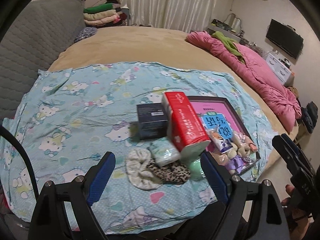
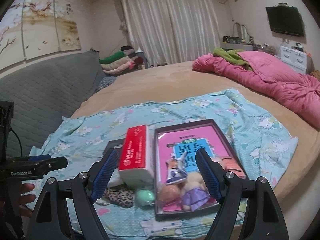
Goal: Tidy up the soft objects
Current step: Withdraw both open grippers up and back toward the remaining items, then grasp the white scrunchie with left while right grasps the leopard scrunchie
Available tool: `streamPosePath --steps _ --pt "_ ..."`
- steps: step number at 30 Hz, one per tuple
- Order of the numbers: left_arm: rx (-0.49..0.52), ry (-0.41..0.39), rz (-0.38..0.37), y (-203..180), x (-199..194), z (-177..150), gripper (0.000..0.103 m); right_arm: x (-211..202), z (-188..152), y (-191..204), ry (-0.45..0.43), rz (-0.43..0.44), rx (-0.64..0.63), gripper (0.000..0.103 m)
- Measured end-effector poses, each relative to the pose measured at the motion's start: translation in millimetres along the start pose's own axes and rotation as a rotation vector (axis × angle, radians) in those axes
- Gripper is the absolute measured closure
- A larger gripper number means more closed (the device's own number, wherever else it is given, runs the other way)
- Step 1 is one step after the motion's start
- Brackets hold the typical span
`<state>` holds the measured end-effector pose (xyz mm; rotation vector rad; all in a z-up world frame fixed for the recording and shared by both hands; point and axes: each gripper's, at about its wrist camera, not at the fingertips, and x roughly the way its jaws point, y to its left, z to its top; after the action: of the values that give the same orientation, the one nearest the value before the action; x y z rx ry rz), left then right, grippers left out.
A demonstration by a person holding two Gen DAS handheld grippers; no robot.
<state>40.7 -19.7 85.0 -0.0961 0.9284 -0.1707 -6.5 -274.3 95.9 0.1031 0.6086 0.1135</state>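
Tan bed (image 1: 140, 44) under everything, pink quilt (image 2: 280, 82) bunched along its far right edge. Blue cat-print sheet (image 1: 70, 104) spread across the near part of the bed, carries all the task stuff. Dark shallow tray (image 2: 222, 132) sits toward the sheet's right edge, pink booklet flat inside it, small plush dolls (image 2: 192, 194) piled at the tray's near end, one in a purple dress. Red tissue pack (image 1: 185, 120) just left of the tray, tilted, resting on stuff below it. Dark box (image 1: 152, 123) to its left, touching or nearly, can't tell. Small patterned tissue packet (image 1: 165, 152) near the red pack's near end. Leopard-print cloth (image 1: 170, 173) and white scrunchie (image 1: 138, 170) touching, near the sheet's front edge. Green soft ball (image 2: 145, 197) between cloth and tray. My left gripper (image 1: 158, 170) spread wide, holding nothing, above the scrunchie pile. My right gripper (image 2: 156, 172) spread wide too, empty, over the tray's near end.
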Motion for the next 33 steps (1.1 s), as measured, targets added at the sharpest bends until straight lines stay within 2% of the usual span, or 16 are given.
streamPosePath --steps 14,33 --pt "-0.062 0.032 0.045 41 5 -16 0.016 11 -23 54 0.072 0.094 -0.094 0.022" --pt "-0.097 0.152 0.076 67 65 -55 0.016 55 -69 80 0.220 0.101 -0.231 0.022"
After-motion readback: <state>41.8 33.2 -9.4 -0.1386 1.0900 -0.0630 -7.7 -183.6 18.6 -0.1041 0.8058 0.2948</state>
